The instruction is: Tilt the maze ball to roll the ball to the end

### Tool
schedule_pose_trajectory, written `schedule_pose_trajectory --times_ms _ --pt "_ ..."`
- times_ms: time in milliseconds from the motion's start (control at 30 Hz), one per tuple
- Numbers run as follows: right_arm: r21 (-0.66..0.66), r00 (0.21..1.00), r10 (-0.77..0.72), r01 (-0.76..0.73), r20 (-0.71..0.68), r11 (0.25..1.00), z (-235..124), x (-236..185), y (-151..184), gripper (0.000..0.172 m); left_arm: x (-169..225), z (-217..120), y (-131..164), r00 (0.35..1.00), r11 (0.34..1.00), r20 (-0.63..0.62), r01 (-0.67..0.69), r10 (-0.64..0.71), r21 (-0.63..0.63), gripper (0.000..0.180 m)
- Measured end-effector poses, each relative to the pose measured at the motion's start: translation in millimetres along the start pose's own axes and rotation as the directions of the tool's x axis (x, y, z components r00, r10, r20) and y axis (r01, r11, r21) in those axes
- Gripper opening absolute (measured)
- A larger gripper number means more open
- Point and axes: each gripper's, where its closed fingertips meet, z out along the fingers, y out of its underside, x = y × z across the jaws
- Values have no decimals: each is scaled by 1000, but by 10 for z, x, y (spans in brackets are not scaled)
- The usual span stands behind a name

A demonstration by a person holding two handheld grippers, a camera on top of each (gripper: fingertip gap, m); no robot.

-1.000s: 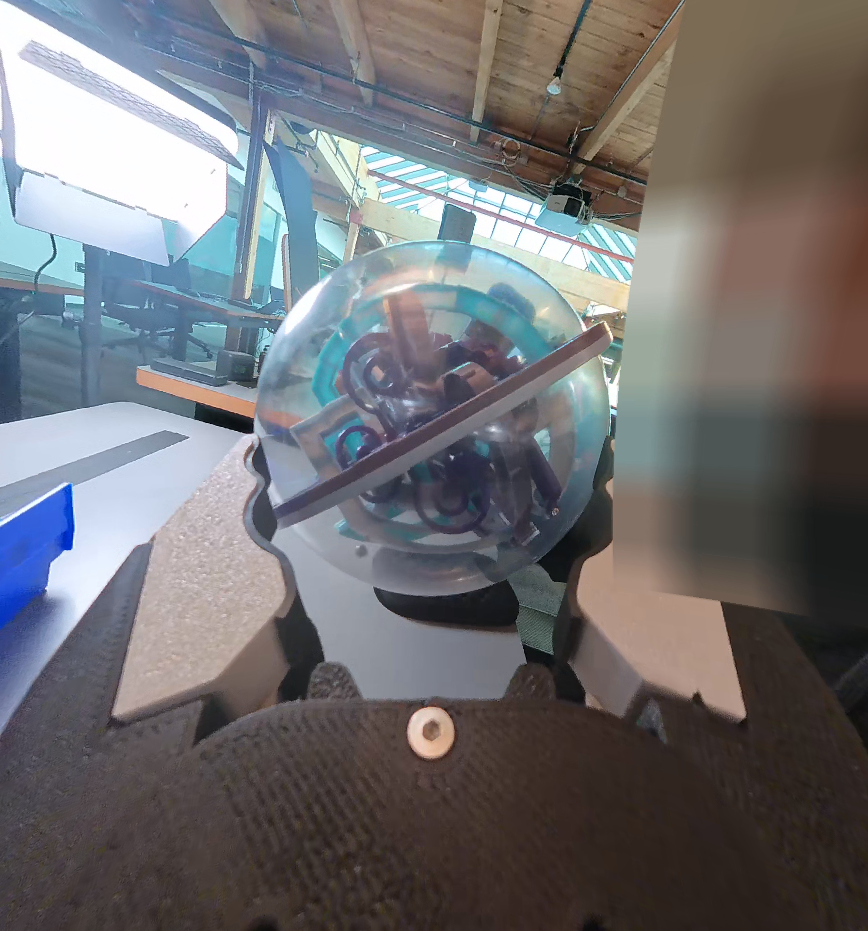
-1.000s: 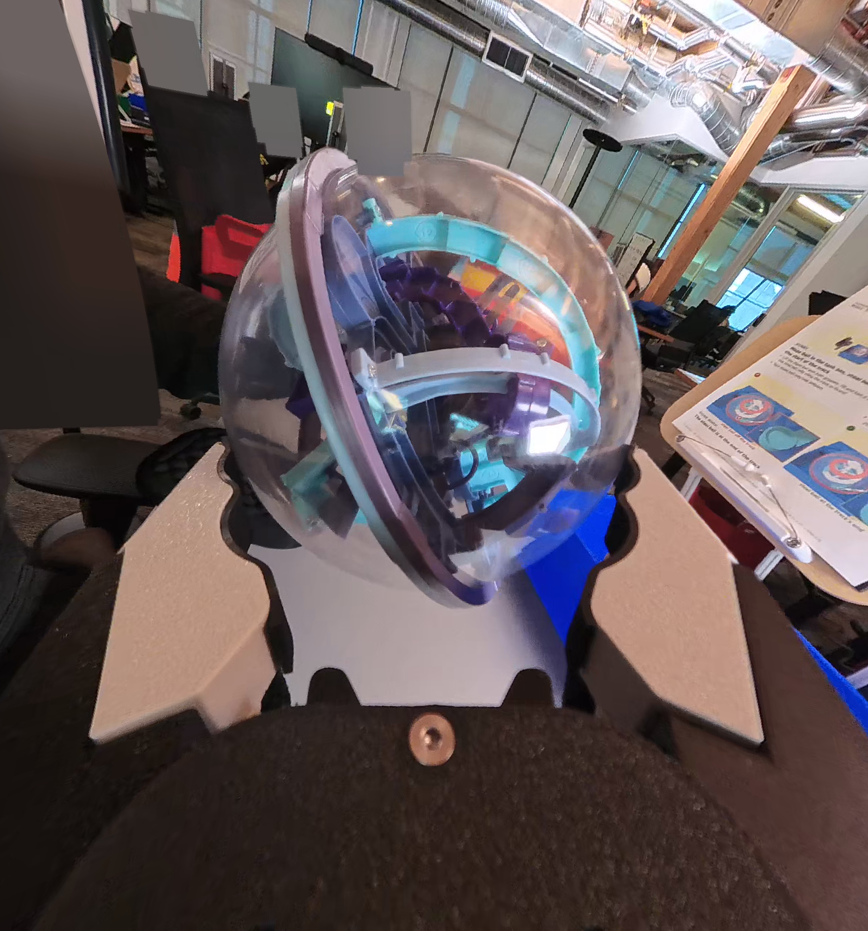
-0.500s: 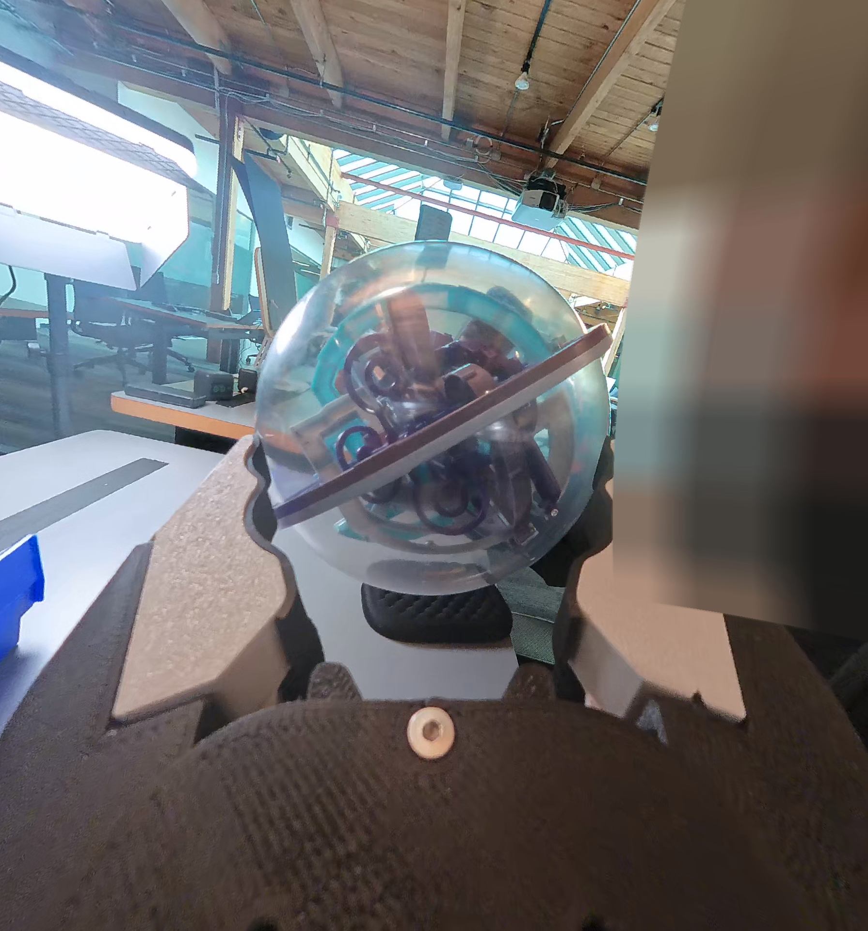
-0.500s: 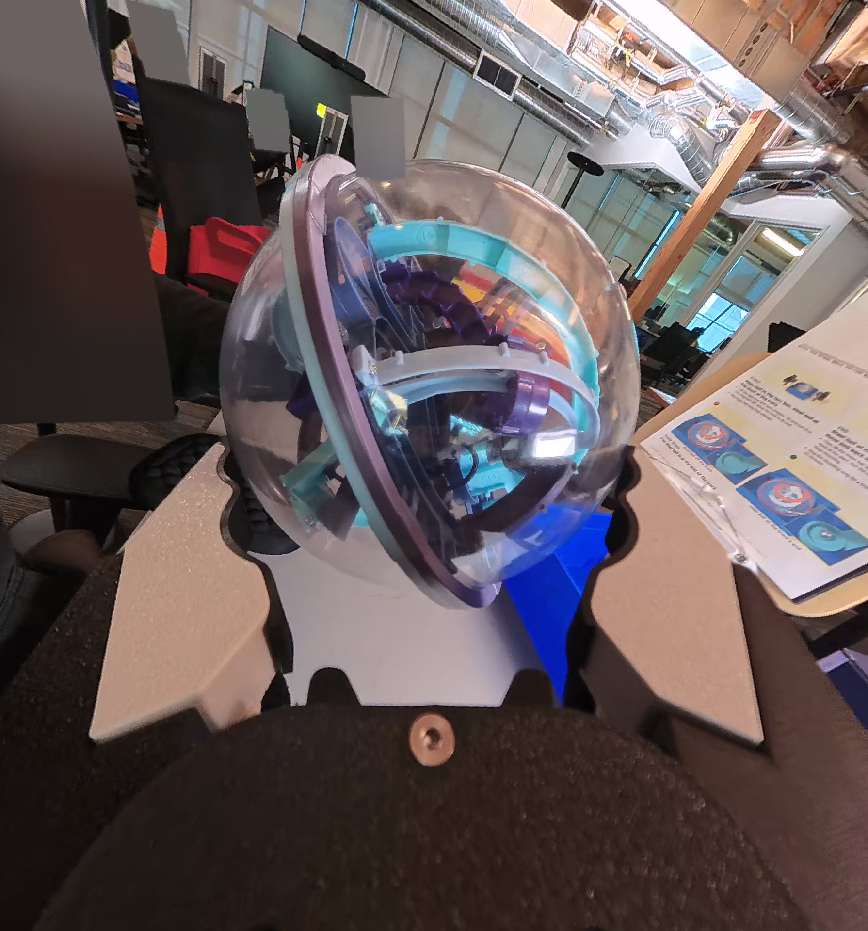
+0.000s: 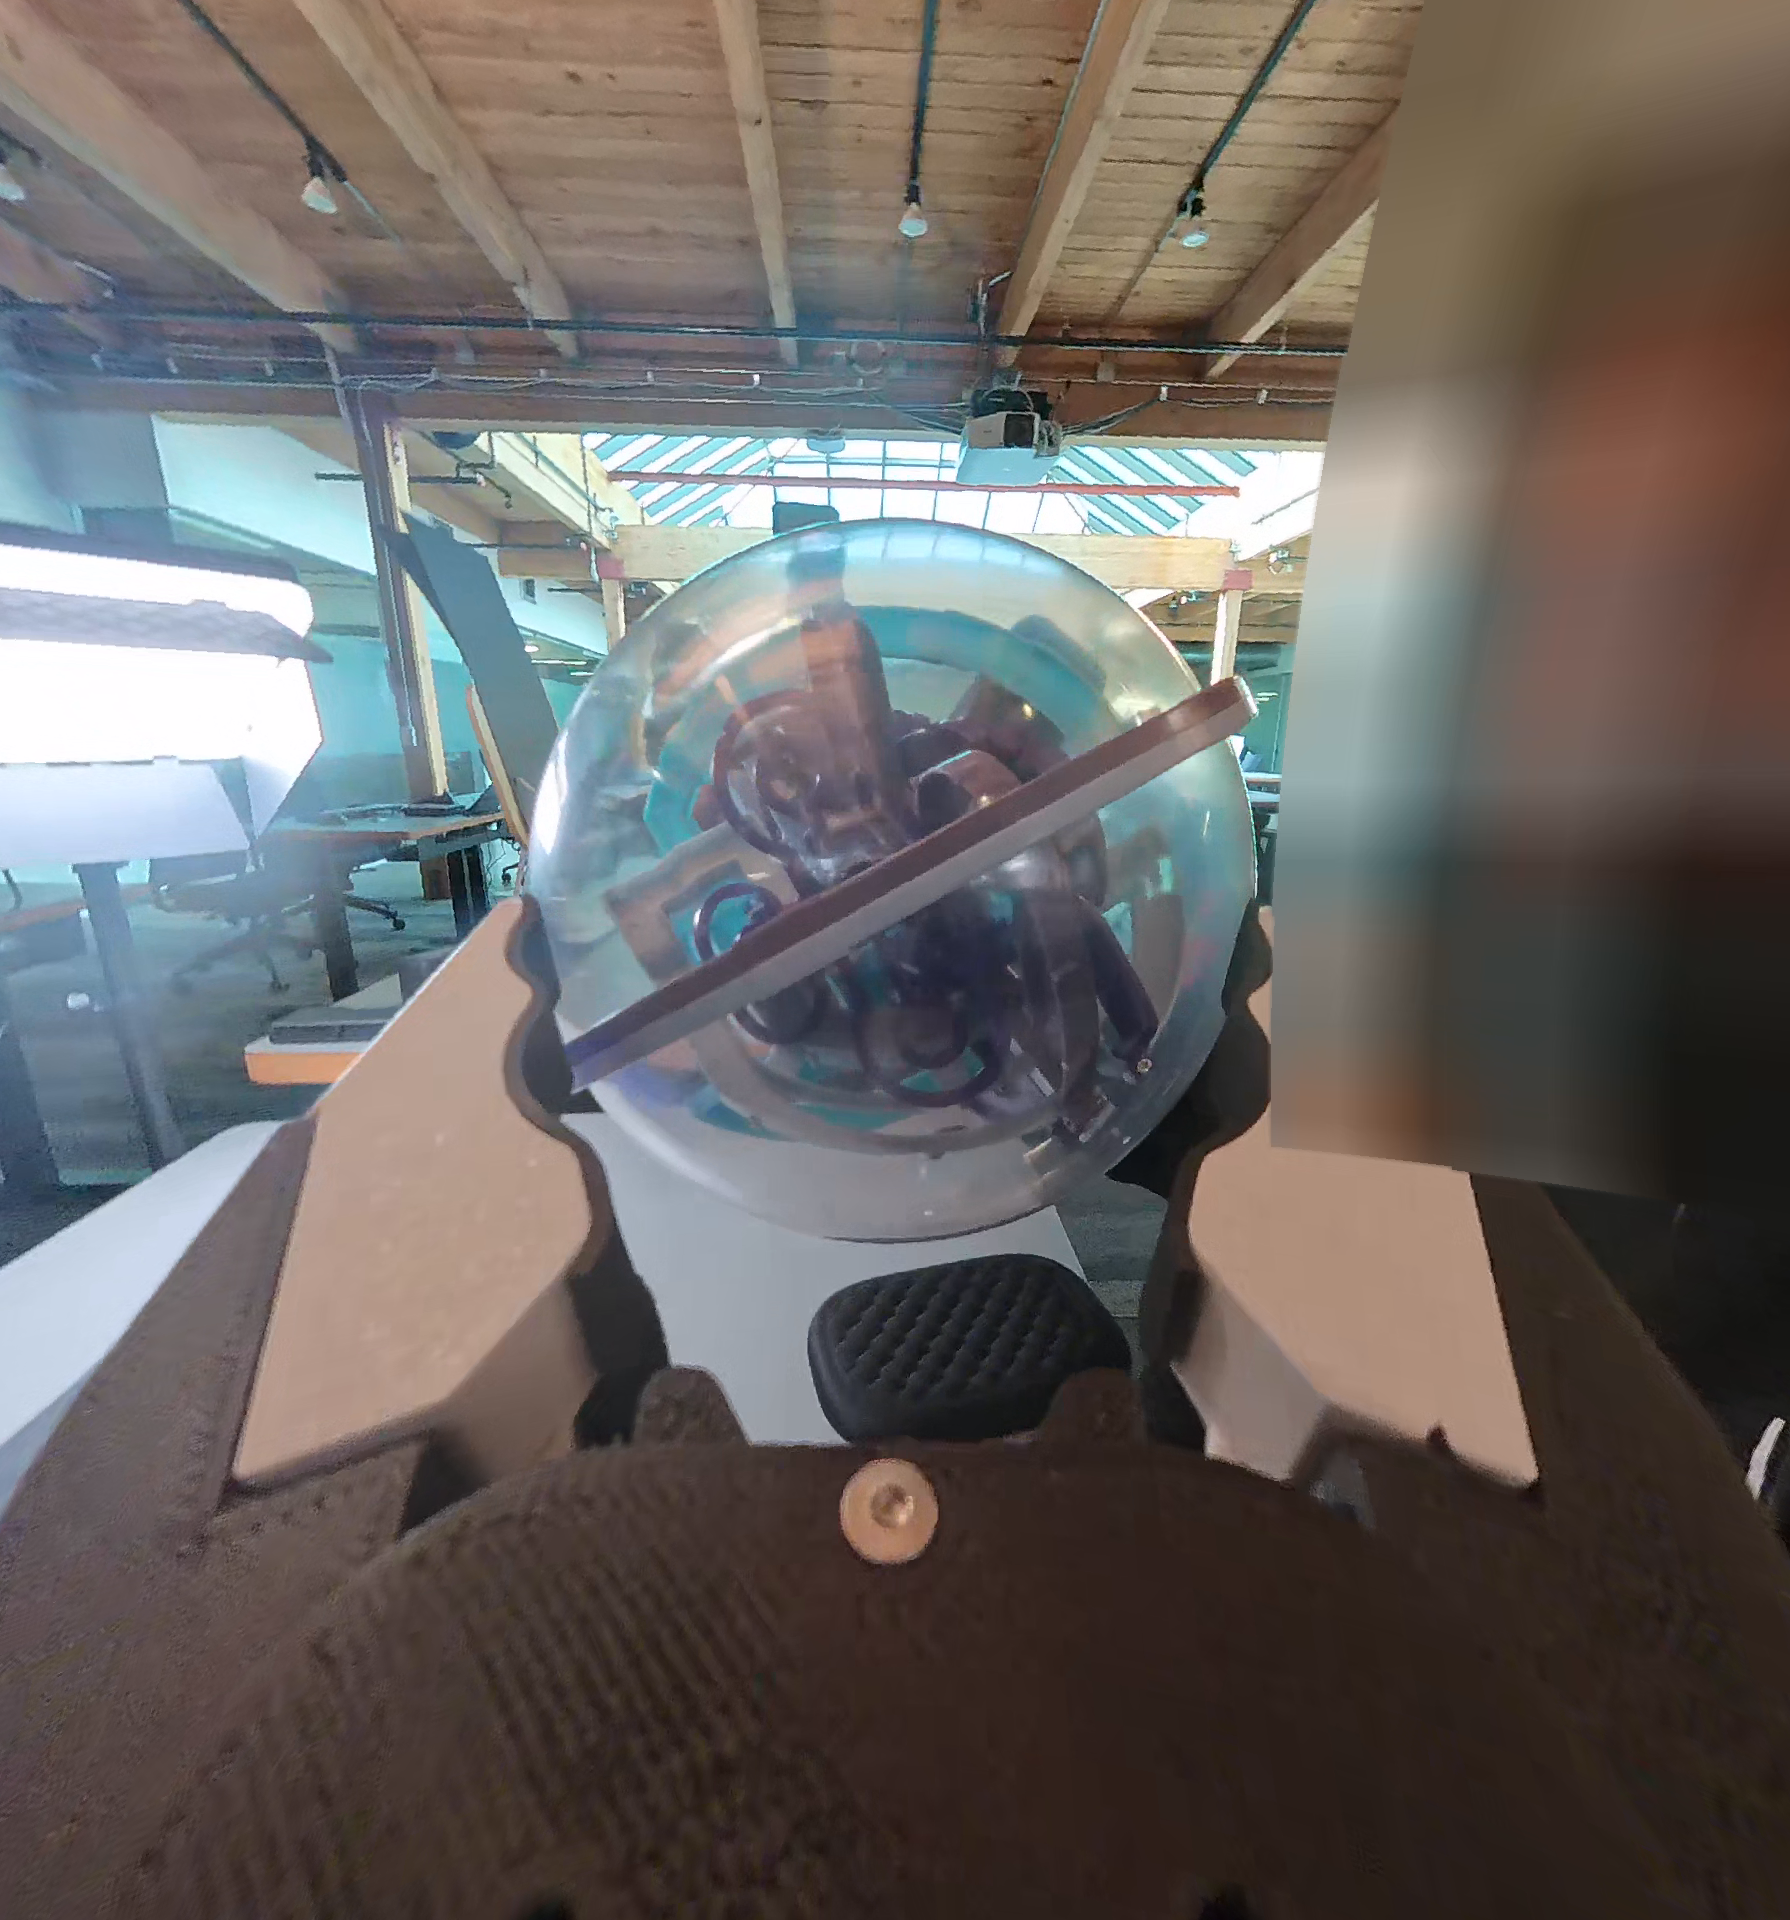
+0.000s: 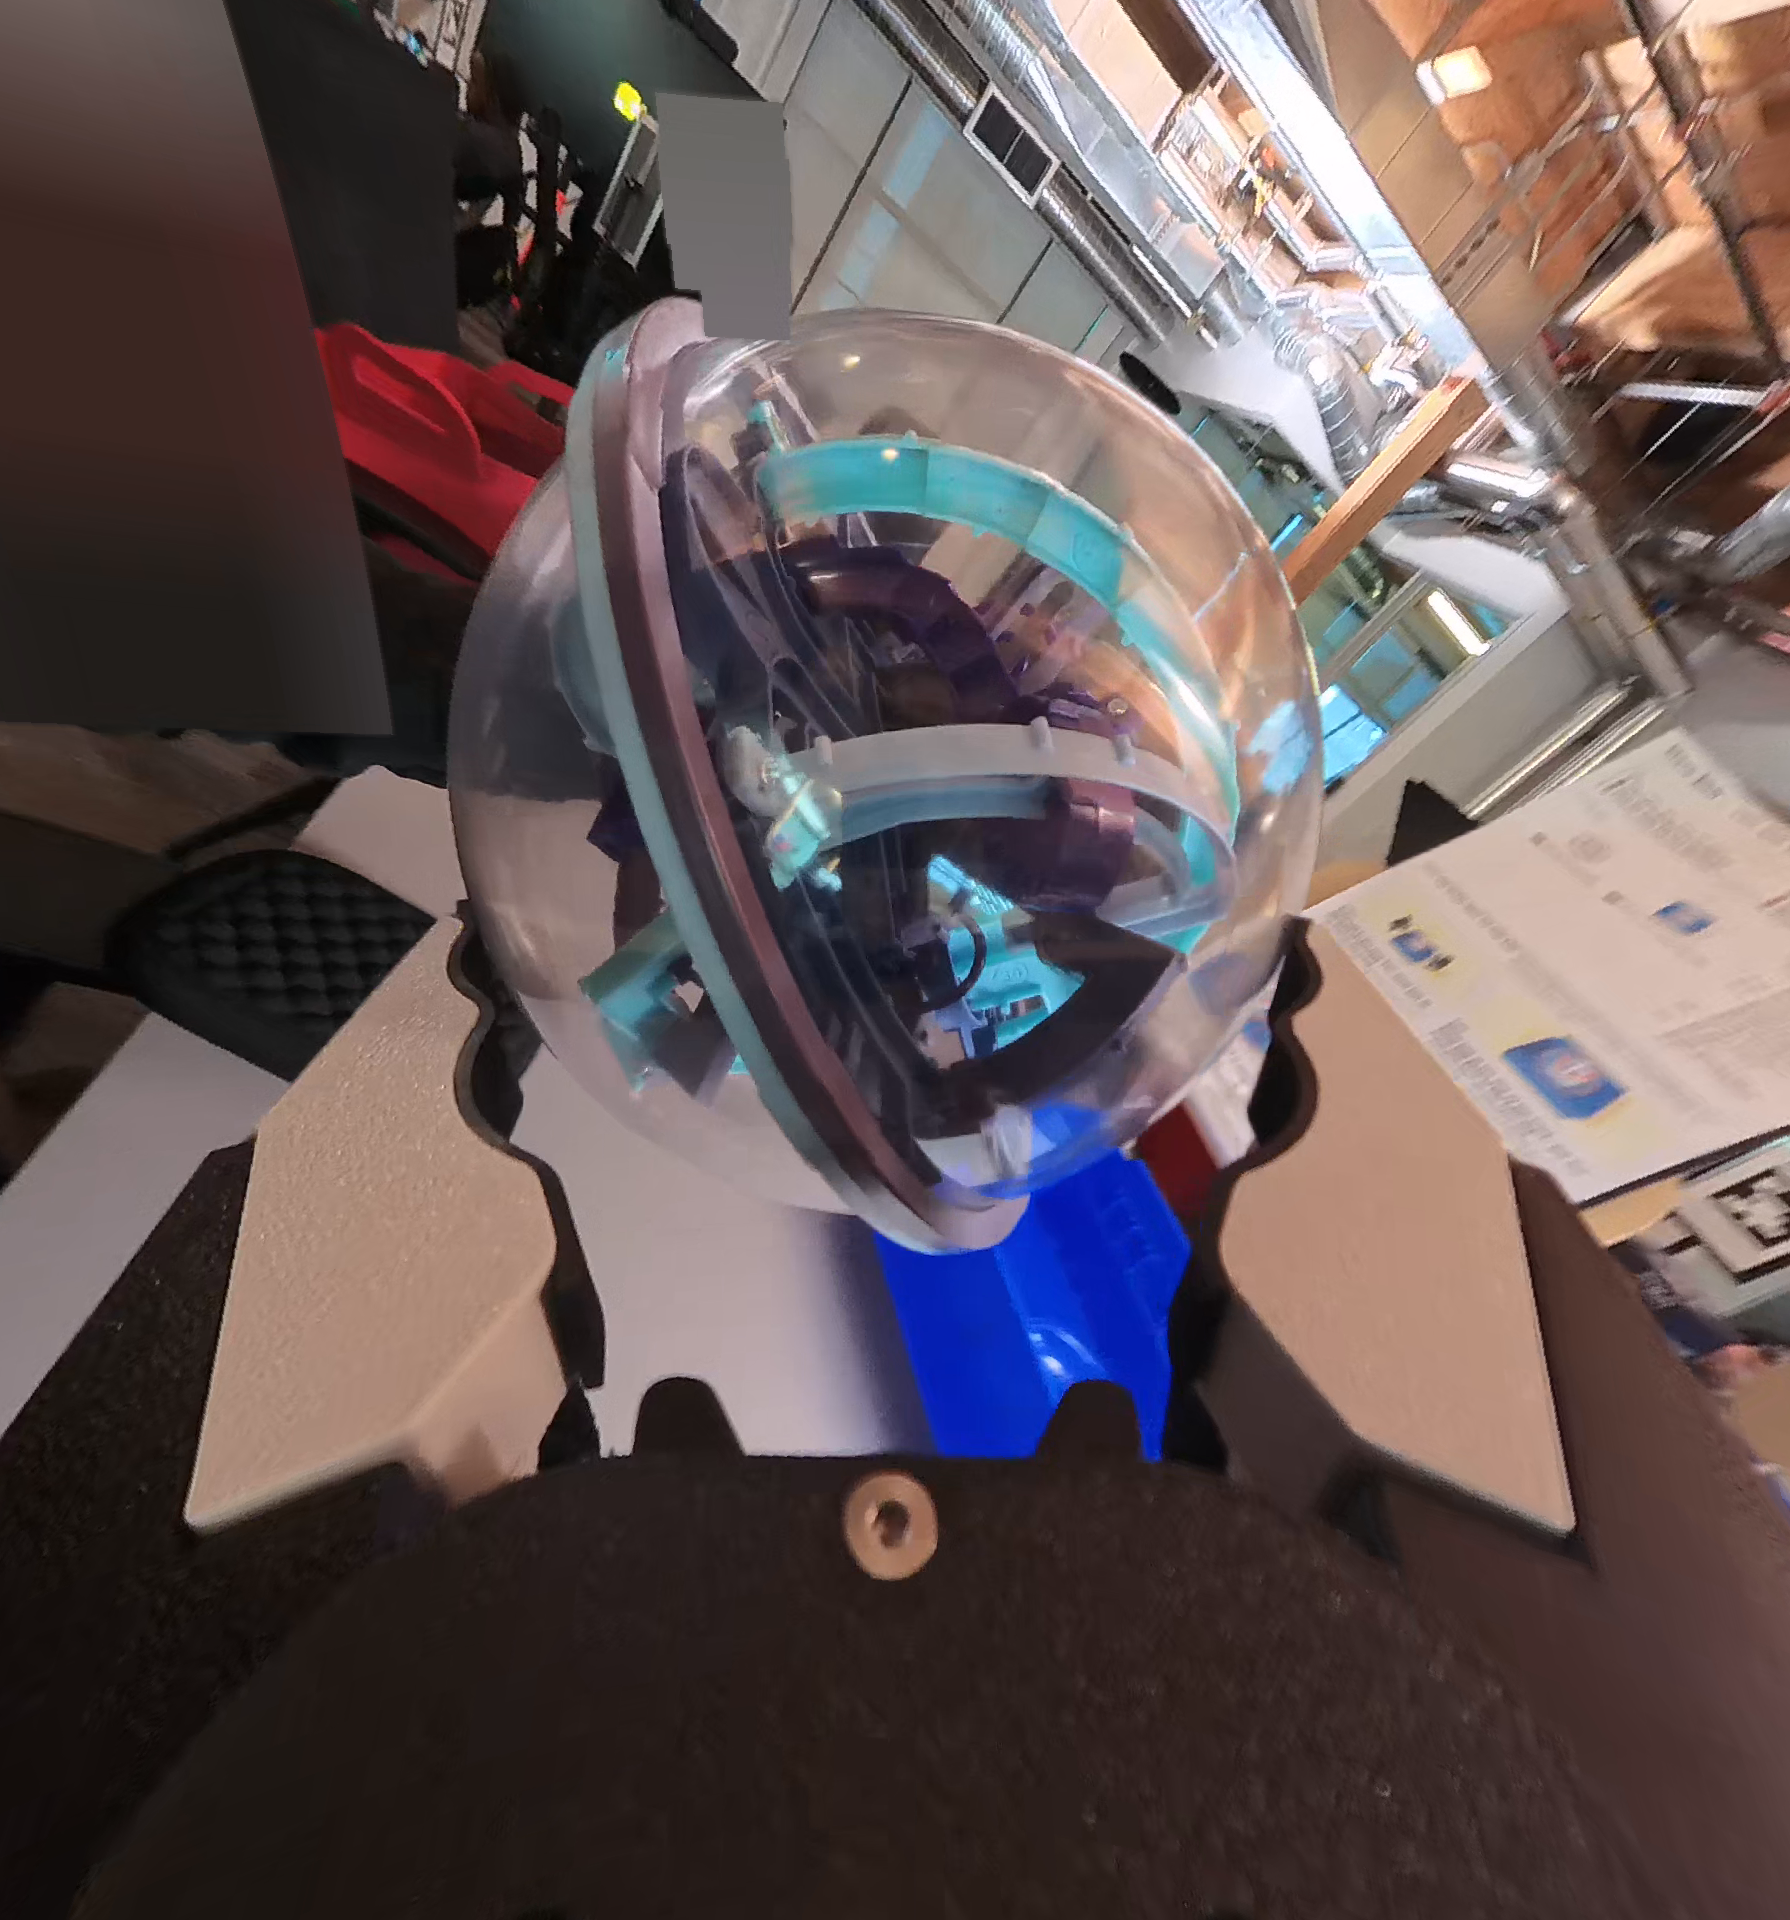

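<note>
While the maze ball [image 5: 891, 883] hangs in the air above the pale grey worktop [image 5: 766, 1330], it is clamped from two sides at once: the left gripper [image 5: 886, 966] has its two fingers spread wide and pressed against the clear shell on either flank, and the right gripper [image 6: 875, 997] grips the same sphere in the same way, its scalloped pads [image 6: 486, 1039] hugging the curve of the plastic. Seen from the left wrist, the ball's purple and grey equator band [image 5: 912, 883] runs on a slant, low at the left finger and high at the right, with dark purple rings and teal track tangled behind it. Seen from the right wrist, that band [image 6: 725, 831] stands steeply, leaning from upper left to lower right, and teal [image 6: 974, 488] and grey [image 6: 974, 758] curved tracks arc across the near hemisphere. The little rolling ball inside cannot be picked out with any confidence; a small bright speck near the grey track may be it, but the blur makes that uncertain. Below the sphere in the left view a black textured pad [image 5: 964, 1340] shows near the worktop's far edge. In the right view a blue bin [image 6: 1036, 1320] sits beneath the ball, beyond the worktop's edge as far as can be judged, and a printed instruction sheet [image 6: 1597, 987] lies tilted off to the right.
</note>
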Motion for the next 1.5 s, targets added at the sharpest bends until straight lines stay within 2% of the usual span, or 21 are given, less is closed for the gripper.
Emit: schedule_pose_trajectory --times_ms 300,600,833,1033,1267,1400,1500 --pt "-46 966 -255 253 -38 966 -61 32 -414 142 263 125 -309 966 970 -103 -241 236 -34 126" --pt "-89 920 -386 380 -67 921 -21 39 -733 142 490 140 -593 919 929 -146 -370 366 -2 126" --pt "-149 912 -409 402 -22 904 33 5 -725 142 505 55 -566 912 923 -143 -374 383 90 126" --pt "-267 930 -359 368 85 891 84 -8 -622 142 374 -52 -400 938 937 -147 -281 313 206 126" --pt "-425 915 -367 403 169 810 104 103 -481 141 208 -109 -308 941 912 -112 -273 320 307 125" --pt "-476 893 -423 443 156 760 103 223 -514 141 105 -179 -333 936 889 -59 -307 346 339 110" --pt "-493 890 -422 450 176 745 124 232 -578 141 80 -200 -318 942 890 -69 -285 329 356 105"
